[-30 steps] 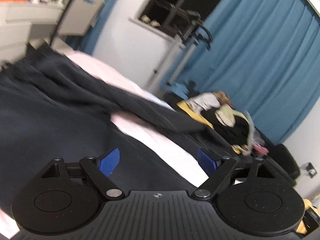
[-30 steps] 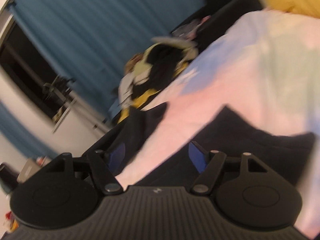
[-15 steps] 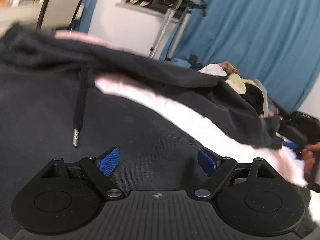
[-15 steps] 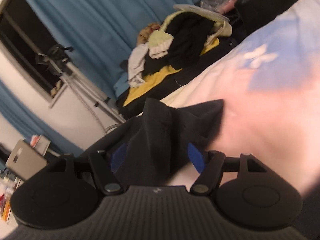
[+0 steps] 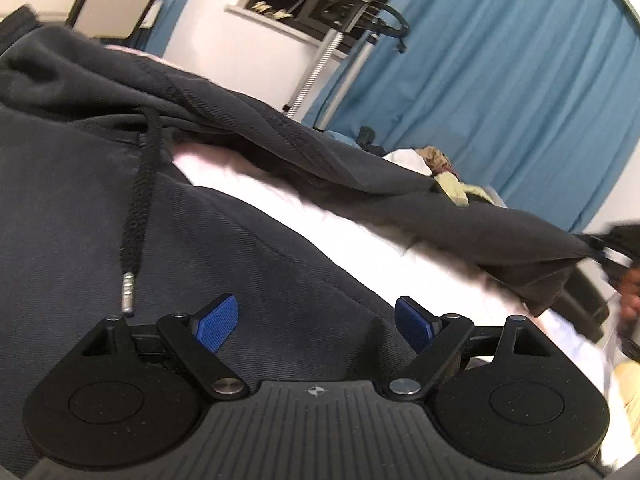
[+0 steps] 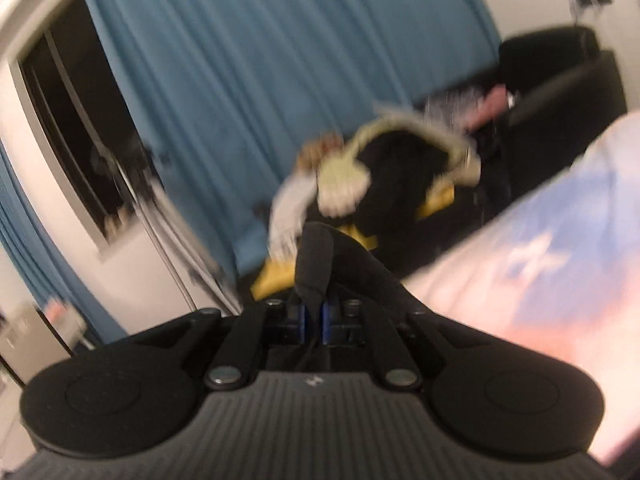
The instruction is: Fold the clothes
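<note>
A dark grey hoodie (image 5: 80, 200) with a black drawstring (image 5: 138, 208) lies spread on a pale pink bedsheet (image 5: 320, 220). My left gripper (image 5: 316, 326) is open just above the hoodie's body, its blue pads apart and holding nothing. One sleeve (image 5: 440, 208) stretches to the right, where the right gripper (image 5: 616, 254) holds its end. In the blurred right wrist view my right gripper (image 6: 314, 316) is shut on the dark sleeve fabric (image 6: 320, 256), which bunches up out of the jaws.
Blue curtains (image 5: 500, 80) hang behind. A pile of mixed clothes (image 6: 380, 176) lies on a black seat past the bed. A metal stand (image 5: 340, 40) is by the window, and a chair (image 5: 116, 4) at the far left.
My right gripper has closed on the sleeve end and lifted it. My left gripper has moved over the hoodie's body near the drawstring and stays open.
</note>
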### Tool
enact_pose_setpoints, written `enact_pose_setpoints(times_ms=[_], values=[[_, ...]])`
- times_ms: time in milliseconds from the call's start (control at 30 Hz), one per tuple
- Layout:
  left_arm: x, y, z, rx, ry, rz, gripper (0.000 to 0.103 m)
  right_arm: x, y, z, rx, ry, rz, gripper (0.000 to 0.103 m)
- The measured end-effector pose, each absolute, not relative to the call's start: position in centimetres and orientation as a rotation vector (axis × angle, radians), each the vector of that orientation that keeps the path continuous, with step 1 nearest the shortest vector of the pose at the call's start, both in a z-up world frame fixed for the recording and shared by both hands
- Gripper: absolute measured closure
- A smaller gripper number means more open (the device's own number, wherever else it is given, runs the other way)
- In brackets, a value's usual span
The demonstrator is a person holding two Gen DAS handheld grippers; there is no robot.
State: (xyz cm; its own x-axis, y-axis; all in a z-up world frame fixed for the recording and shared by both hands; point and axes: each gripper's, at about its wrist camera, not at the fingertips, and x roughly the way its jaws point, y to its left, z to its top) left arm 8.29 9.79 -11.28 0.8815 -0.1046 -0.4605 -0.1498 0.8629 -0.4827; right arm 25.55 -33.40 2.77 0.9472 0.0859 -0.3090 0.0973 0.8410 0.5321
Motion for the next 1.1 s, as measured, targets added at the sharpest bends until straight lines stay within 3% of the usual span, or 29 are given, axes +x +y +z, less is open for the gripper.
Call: enact_pose_setpoints(times_ms=[133,300,367,500,567,767,1100], values=[[7.3,10.2,-10.3,-0.581,0.499,0.027,0.016,19.3,-37.7,2.6,0.61,0.344,-0.04,0.095],[5.9,10.2,-9.0,-0.615,0.505,0.015,0.016,15.3,-42.2,-5.5,0.766,0.687,-0.17,0.092],[5.3,10.3,-8.5,-0.629,0.508,0.011,0.016,14.7,-43.5,-7.8,0.871,0.733,-0.196,0.086],[4.1,9.5,-7.8,-0.574,0.507,0.005,0.015,14.1,-43.9,-6.5,0.879,0.656,-0.228,0.072],[3.8,9.2,-7.6,-0.556,0.509,0.008,0.015,14.0,-43.6,-5.1,0.808,0.604,-0.23,0.056],[4.3,8.3,-8.3,-0.547,0.553,0.01,0.015,13.6,-45.2,-4.7,0.77,0.528,-0.314,0.05],[5.5,8.6,-9.5,-0.591,0.623,0.073,0.015,14.7,-39.9,-5.0,0.695,0.616,-0.085,0.046]])
